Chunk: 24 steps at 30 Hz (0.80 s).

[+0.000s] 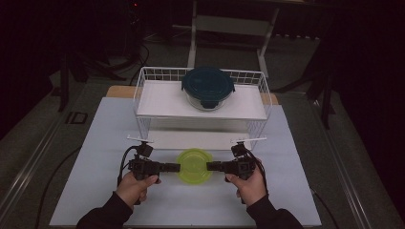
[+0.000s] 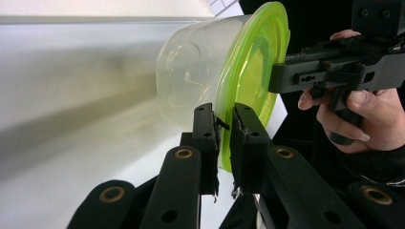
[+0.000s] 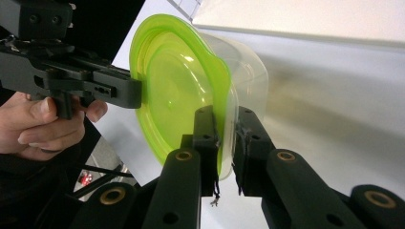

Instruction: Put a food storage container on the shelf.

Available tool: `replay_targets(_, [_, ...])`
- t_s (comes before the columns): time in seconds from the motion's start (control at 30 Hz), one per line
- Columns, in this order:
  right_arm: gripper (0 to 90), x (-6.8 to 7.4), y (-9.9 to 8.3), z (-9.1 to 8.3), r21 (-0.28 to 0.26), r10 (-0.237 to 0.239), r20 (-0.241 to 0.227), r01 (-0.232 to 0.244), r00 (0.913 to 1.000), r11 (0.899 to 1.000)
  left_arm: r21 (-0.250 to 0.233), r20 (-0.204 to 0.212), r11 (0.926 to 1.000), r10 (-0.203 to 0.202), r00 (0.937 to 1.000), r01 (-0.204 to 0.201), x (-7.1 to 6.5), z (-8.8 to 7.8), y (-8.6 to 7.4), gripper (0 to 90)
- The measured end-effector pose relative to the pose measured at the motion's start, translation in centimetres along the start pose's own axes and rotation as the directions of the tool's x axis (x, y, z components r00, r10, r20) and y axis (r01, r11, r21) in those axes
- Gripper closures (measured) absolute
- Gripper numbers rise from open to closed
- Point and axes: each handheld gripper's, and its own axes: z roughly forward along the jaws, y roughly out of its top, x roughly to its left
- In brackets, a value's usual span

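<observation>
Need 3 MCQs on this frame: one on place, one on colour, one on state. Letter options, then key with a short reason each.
1. Where is the dark-lidded container?
A. on the wire rack's top shelf
B. on the table mat
C. in a hand

2. What colour is the lid of the clear tub?
A. red
B. yellow-green
C. white

3. How is the tub held?
A. left gripper alone
B. lying free
C. both grippers clamp its rim

Answers:
A, it sits on the rack shelf.
B, the lid is yellow-green.
C, the left gripper and the right gripper each pinch the rim from opposite sides.
</observation>
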Motion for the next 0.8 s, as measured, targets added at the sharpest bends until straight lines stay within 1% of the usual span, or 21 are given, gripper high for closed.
replay_targets(0.07, [80.9,0.1,0.1,-0.2,-0.003,-0.001,0.001,0.001,1.0,1.0,-0.003,0.005,1.0,0.0,1.0,0.0,-0.3,-0.2,0.2,80.8])
replay_targets(0.13, [80.9,0.5,0.5,-0.8,-0.01,-0.008,-0.004,0.008,1.0,1.0,-0.007,0.007,1.0,0.007,1.0,-0.006,-0.7,-0.4,0.5,80.7])
replay_targets(0.17, [80.9,0.5,0.5,-0.8,-0.01,-0.008,-0.004,0.008,1.0,1.0,-0.011,0.006,0.9999,0.011,0.9999,-0.011,-1.0,-0.5,0.6,80.7])
replay_targets(0.3, [81.0,1.2,1.1,-1.8,-0.029,-0.024,-0.004,0.024,0.9997,0.999,-0.025,0.008,0.9989,0.04,0.9992,-0.04,-2.2,-1.2,1.4,80.8])
replay_targets(0.4, [81.1,1.9,1.7,-2.7,-0.049,-0.052,0.0,0.052,0.9986,0.997,-0.034,0.008,0.9973,0.066,0.9978,-0.066,-3.4,-1.7,2.3,80.8])
replay_targets(0.43, [81.1,2.1,2.0,-3.2,-0.058,-0.049,-0.004,0.049,0.9988,0.997,-0.035,0.005,0.997,0.07,0.9976,-0.069,-3.6,-1.9,2.5,80.8])
replay_targets(0.5, [81.1,2.4,2.4,-3.7,-0.07,-0.06,-0.001,0.06,0.9982,0.996,-0.04,-0.004,0.9947,0.094,0.9955,-0.095,-4.4,-2.3,3.1,80.9])
replay_targets(0.63, [81.1,3.3,3.4,-4.9,-0.098,-0.074,-0.002,0.074,0.9972,0.992,-0.065,0.004,0.993,0.099,0.9951,-0.098,-5.6,-2.9,4.1,80.8])
replay_targets(0.7, [81.2,3.7,4.0,-5.6,-0.113,-0.089,0.001,0.089,0.996,0.99,-0.075,0.004,0.9912,0.109,0.994,-0.109,-6.3,-3.3,4.7,80.8])
replay_targets(0.8, [81.2,4.3,4.8,-6.4,-0.132,-0.099,0.0,0.098,0.9951,0.986,-0.088,-0.004,0.9872,0.133,0.9911,-0.133,-7.5,-4.0,5.9,80.9])
